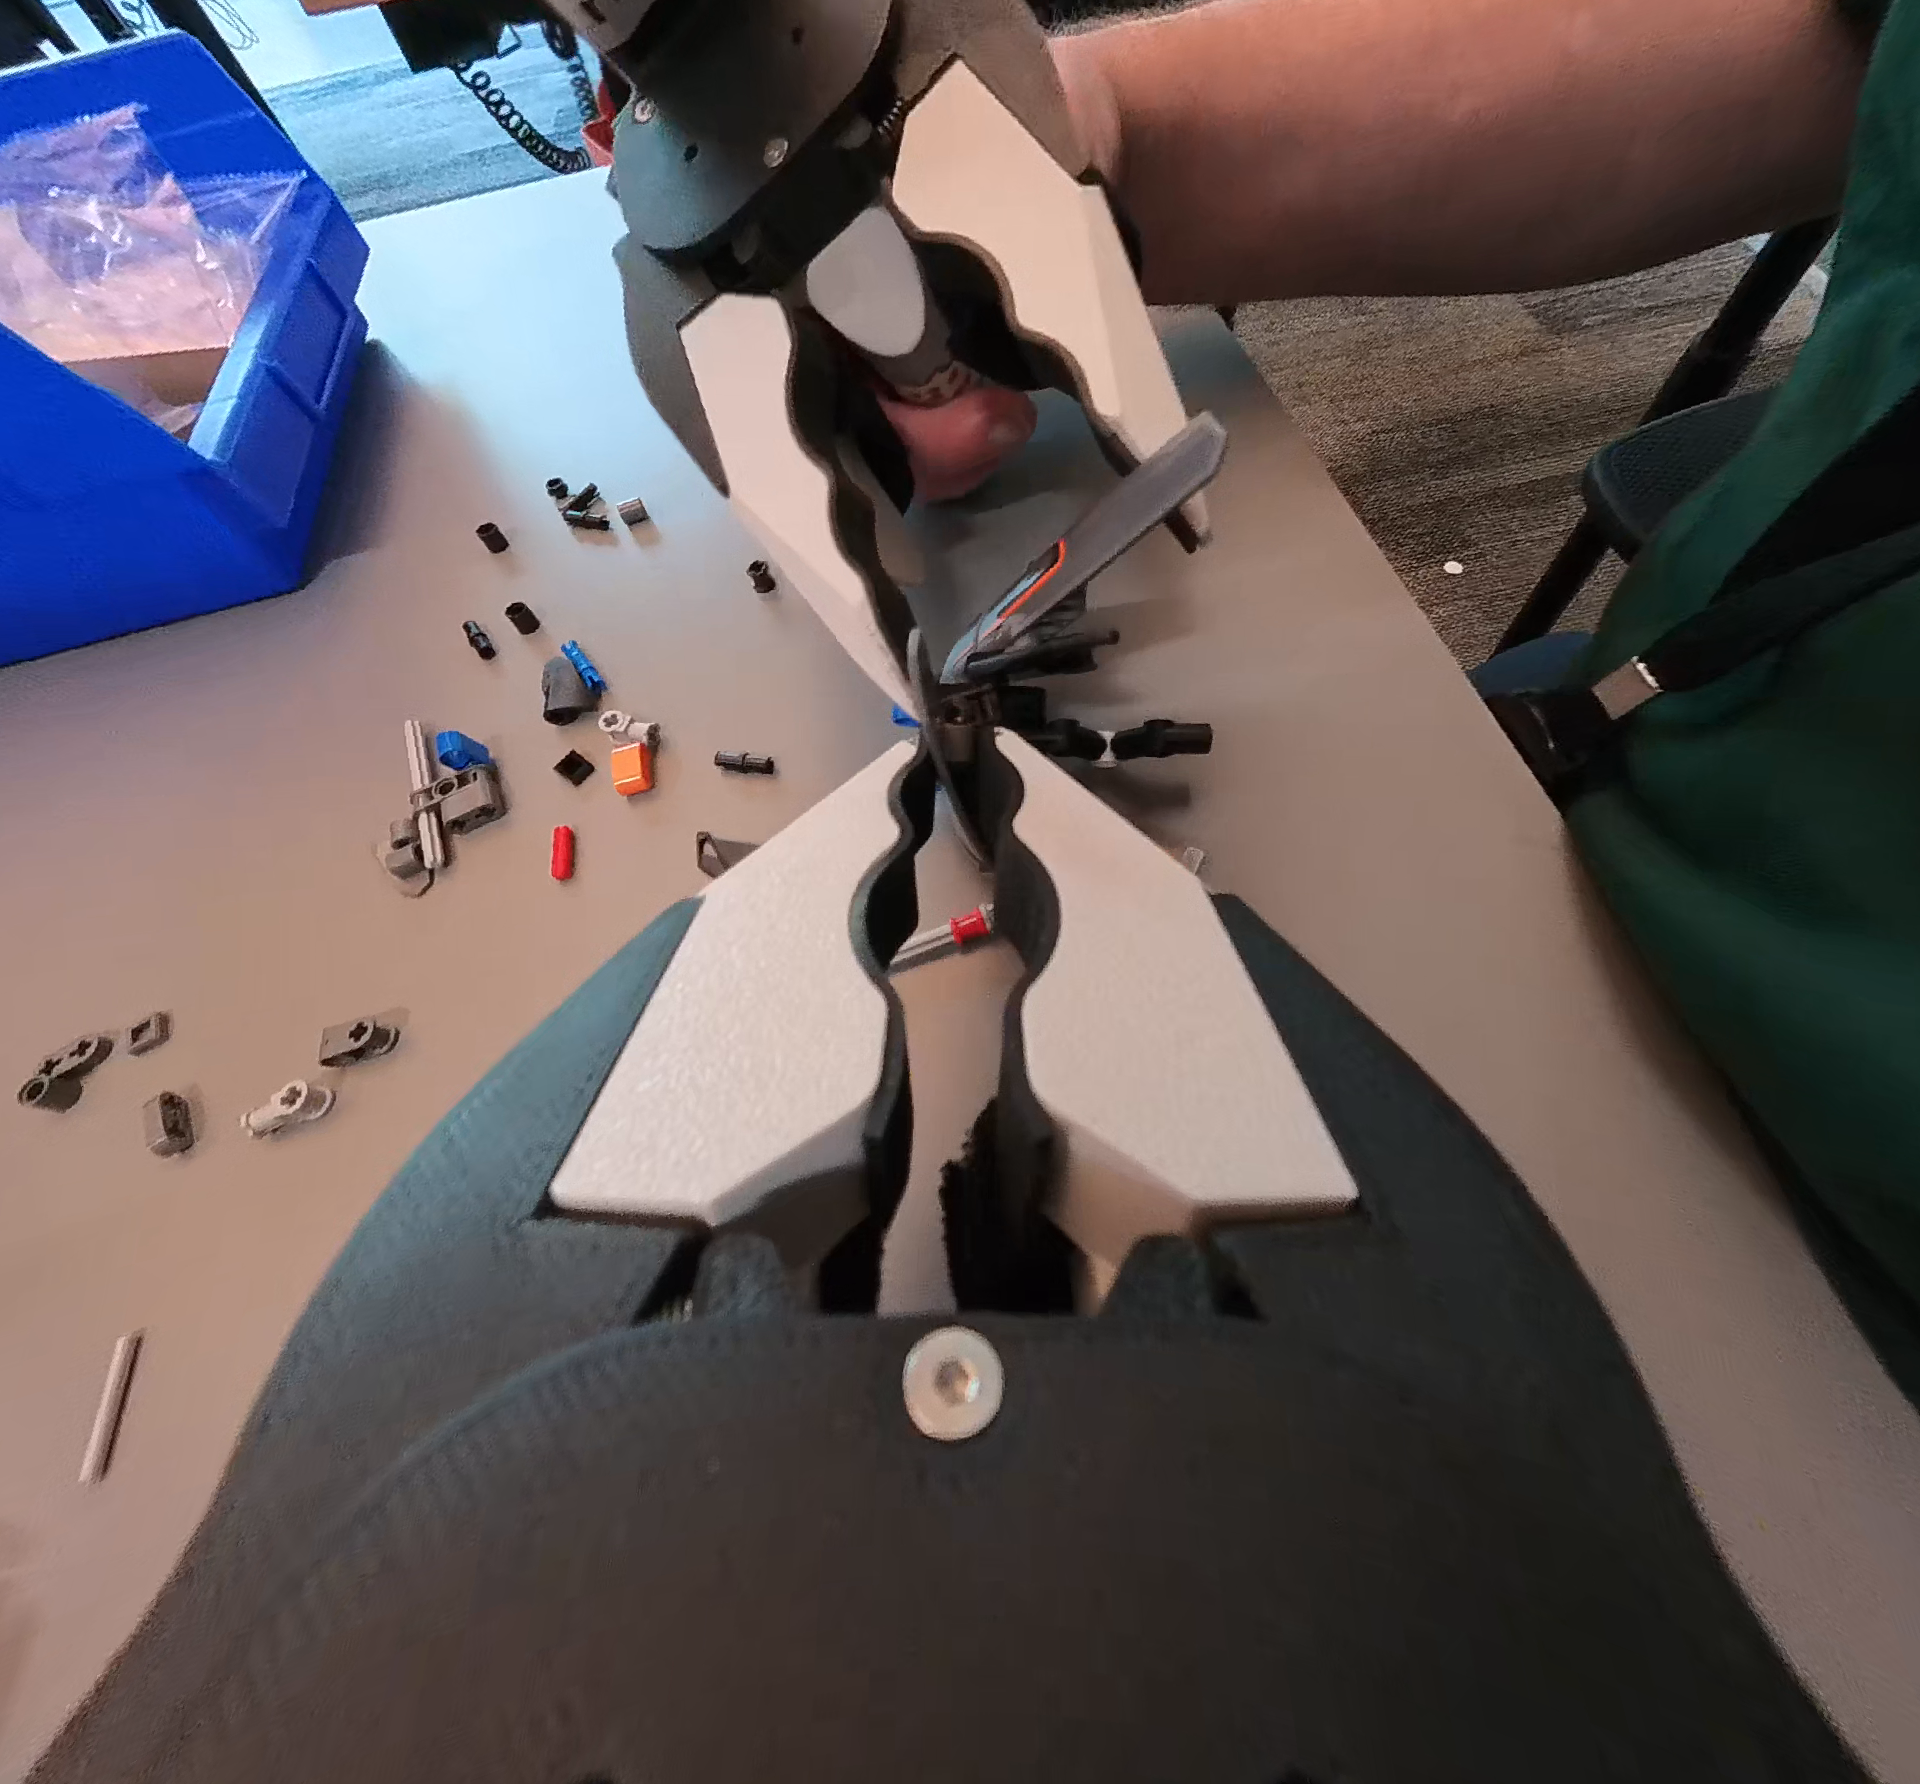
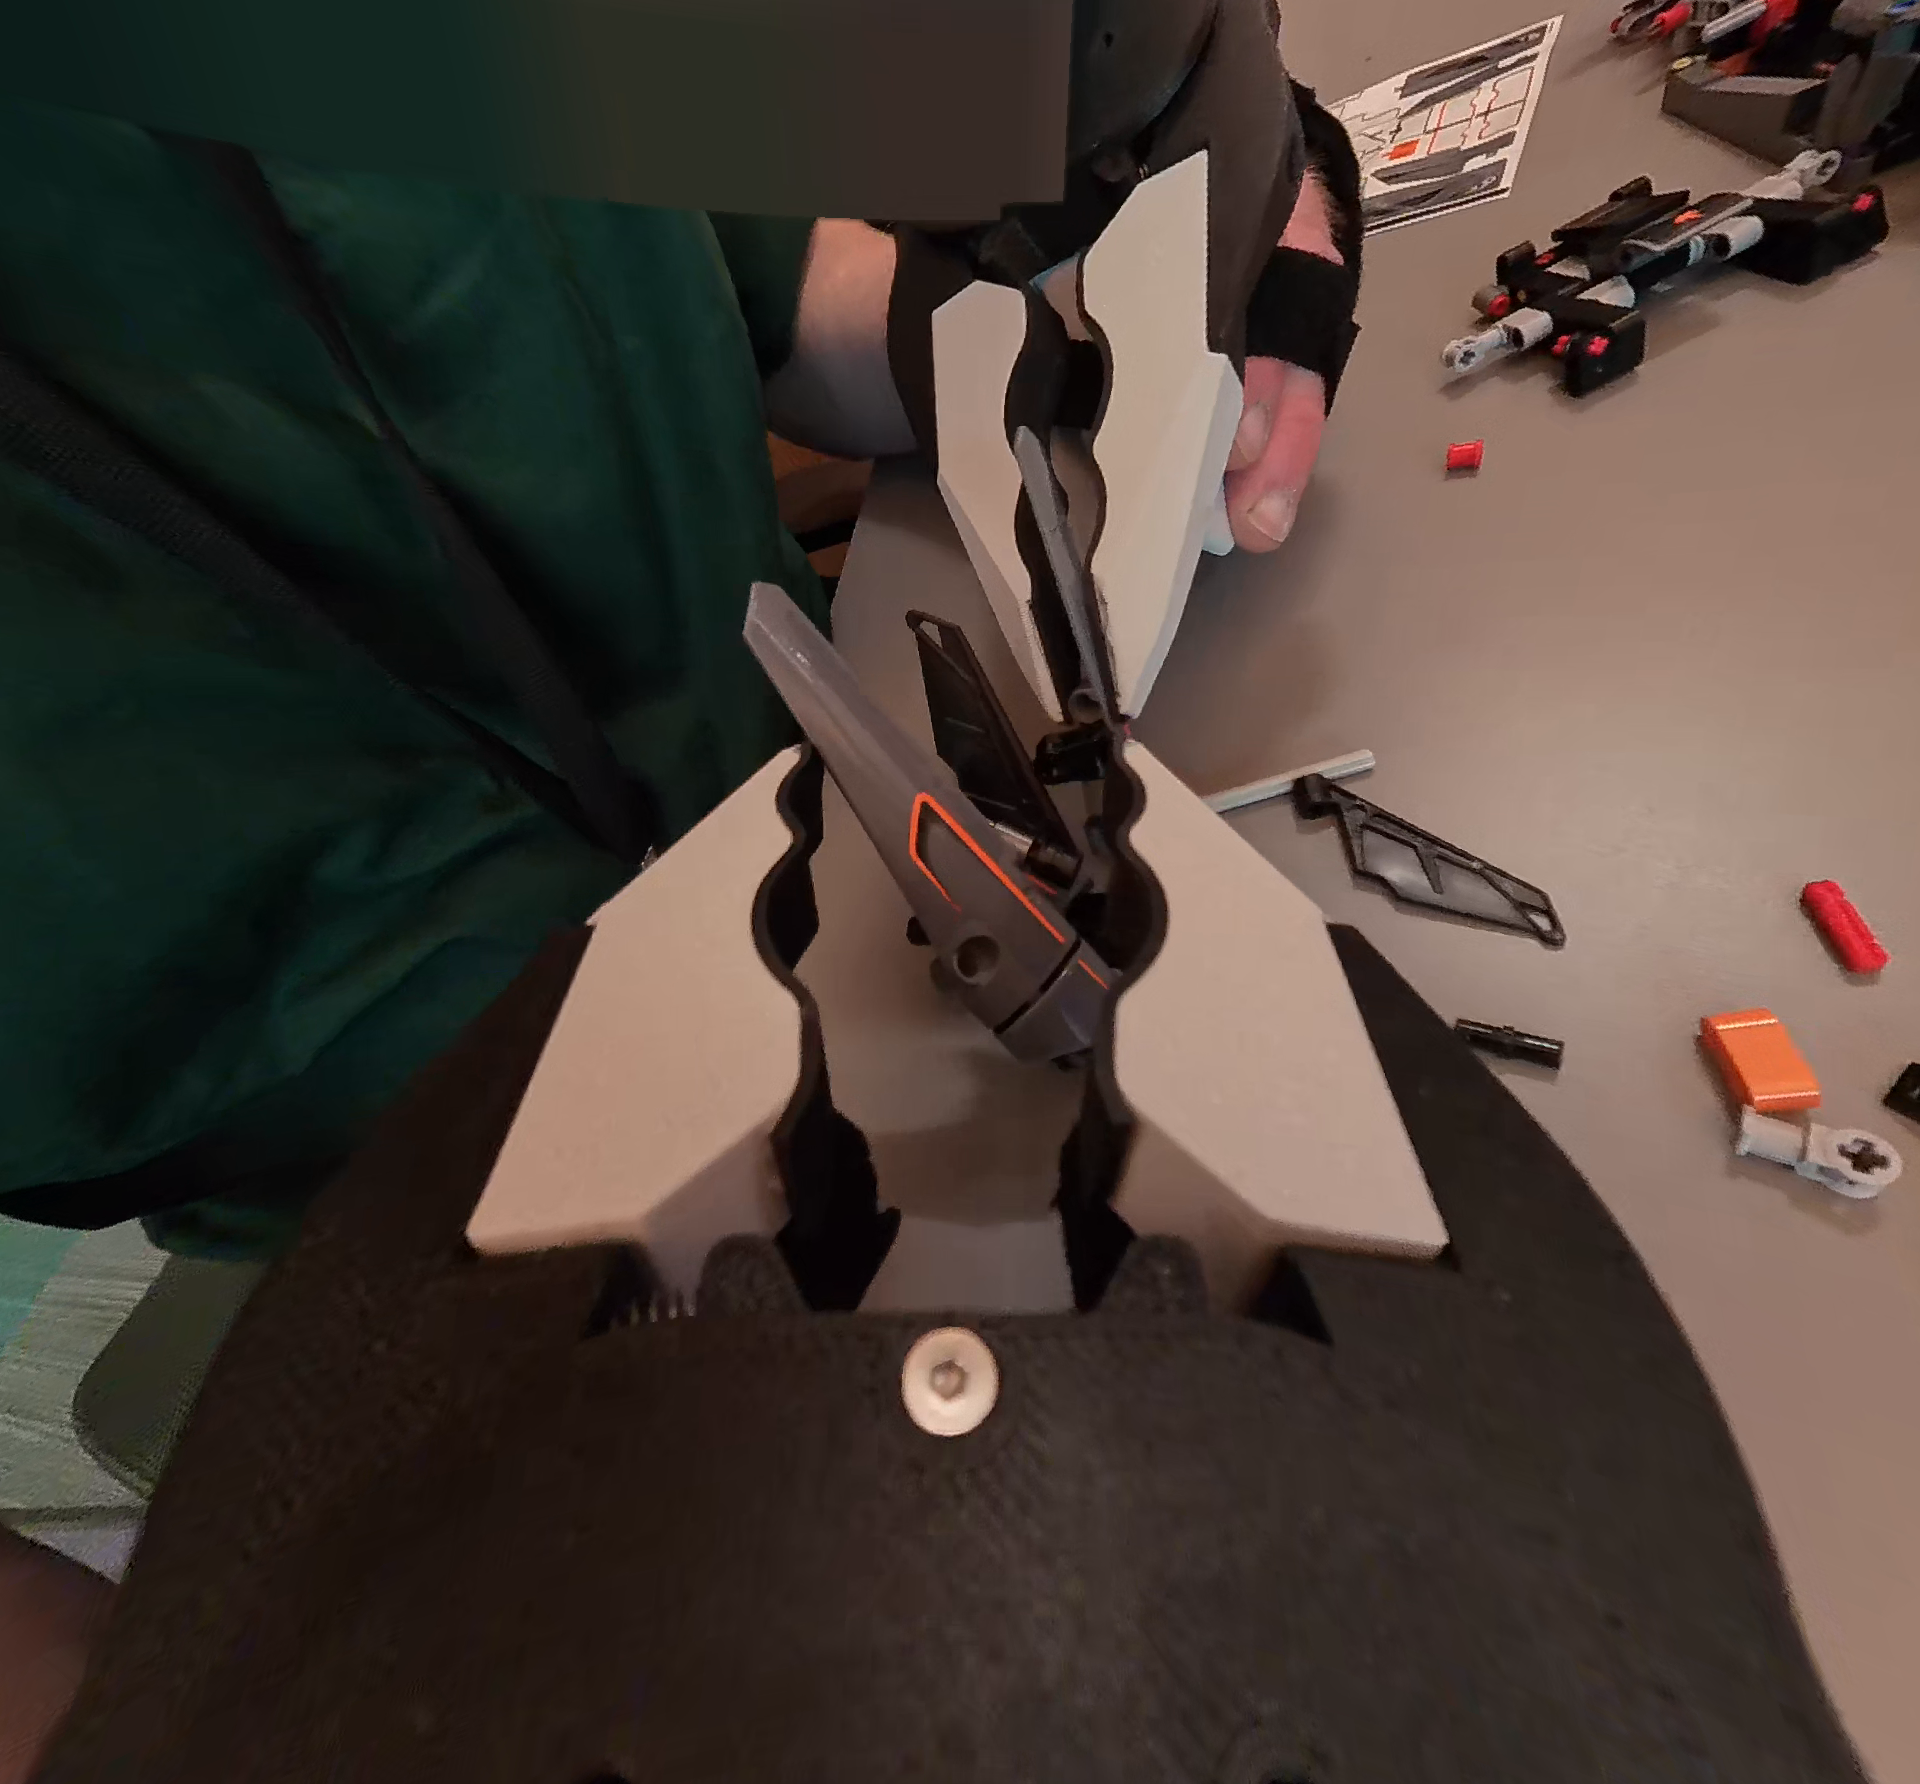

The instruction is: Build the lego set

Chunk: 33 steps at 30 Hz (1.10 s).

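Note:
My right gripper [image 2: 966,768] is shut on a grey wedge-shaped panel with an orange line [image 2: 935,861], which lies slanted between its fingers. A black panel [image 2: 977,726] and black pins are attached to it. My left gripper [image 1: 954,745] is shut on a thin grey panel [image 1: 951,804], seen edge-on between its fingertips. The two gripped pieces meet at a black connector [image 2: 1070,752], above the table near its edge. In the left wrist view the right gripper [image 1: 1049,607] comes down from above with the orange-lined panel [image 1: 1091,539]. In the right wrist view the left gripper [image 2: 1086,711] holds its thin panel [image 2: 1049,529].
A blue bin [image 1: 156,363] with plastic bags stands at the left. Several loose parts [image 1: 561,695] lie scattered on the grey table [image 1: 260,903], among them an orange piece [image 2: 1761,1059], a red pin [image 2: 1844,924] and a black triangular panel [image 2: 1434,861]. A partly built model [image 2: 1683,259] and a sticker sheet [image 2: 1444,124] lie farther off. Both grippers' tips are close together, under 4 cm apart.

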Available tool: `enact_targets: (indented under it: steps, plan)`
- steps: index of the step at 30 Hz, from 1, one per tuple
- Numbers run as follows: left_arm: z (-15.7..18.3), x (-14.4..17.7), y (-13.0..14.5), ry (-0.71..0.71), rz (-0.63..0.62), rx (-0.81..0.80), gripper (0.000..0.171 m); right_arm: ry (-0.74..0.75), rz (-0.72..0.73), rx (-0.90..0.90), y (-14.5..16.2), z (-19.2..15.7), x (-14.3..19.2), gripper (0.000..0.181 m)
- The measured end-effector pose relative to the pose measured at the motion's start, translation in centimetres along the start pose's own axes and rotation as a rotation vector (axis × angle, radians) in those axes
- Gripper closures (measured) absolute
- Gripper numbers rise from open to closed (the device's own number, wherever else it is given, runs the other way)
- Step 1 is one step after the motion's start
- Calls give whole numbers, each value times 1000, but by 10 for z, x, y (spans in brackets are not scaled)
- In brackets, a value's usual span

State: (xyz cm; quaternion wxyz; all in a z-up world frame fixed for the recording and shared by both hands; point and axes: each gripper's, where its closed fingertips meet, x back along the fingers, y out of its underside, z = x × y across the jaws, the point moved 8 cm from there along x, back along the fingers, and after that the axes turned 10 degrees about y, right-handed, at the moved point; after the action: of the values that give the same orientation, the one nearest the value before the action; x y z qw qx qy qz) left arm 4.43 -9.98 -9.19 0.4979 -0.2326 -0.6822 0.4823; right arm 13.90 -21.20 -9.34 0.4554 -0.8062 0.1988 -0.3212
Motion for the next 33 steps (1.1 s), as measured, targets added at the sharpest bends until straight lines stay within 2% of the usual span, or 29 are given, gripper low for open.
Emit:
enact_targets:
  steps: [2,3,4,7,11,16,19,27,33]
  plan:
    - [0,-1,1,-7,-11,1,166,-3,11,21,0,-2,0,133]
    - [-1,-1,1,-12,-14,5,166,-35,20,46,-1,-7,0,148]
    - [-2,0,2,-17,-9,7,166,-34,23,56,-2,-8,-1,148]
    - [-1,2,1,1,-13,2,167,-17,-11,16,-3,-4,-3,140]
    - [-1,0,1,-2,-8,4,167,-4,47,30,-10,-6,7,136]
    - [-1,-2,0,3,-19,-6,166,-35,-58,17,-5,-8,-2,127]
    - [0,-2,1,2,-18,-9,166,-32,-81,25,-7,-7,-3,130]
    - [0,-2,1,7,-13,-7,166,-17,-91,24,-6,-5,-2,121]
    - [0,-2,1,4,-17,-13,166,-14,-94,37,-5,-5,-2,125]
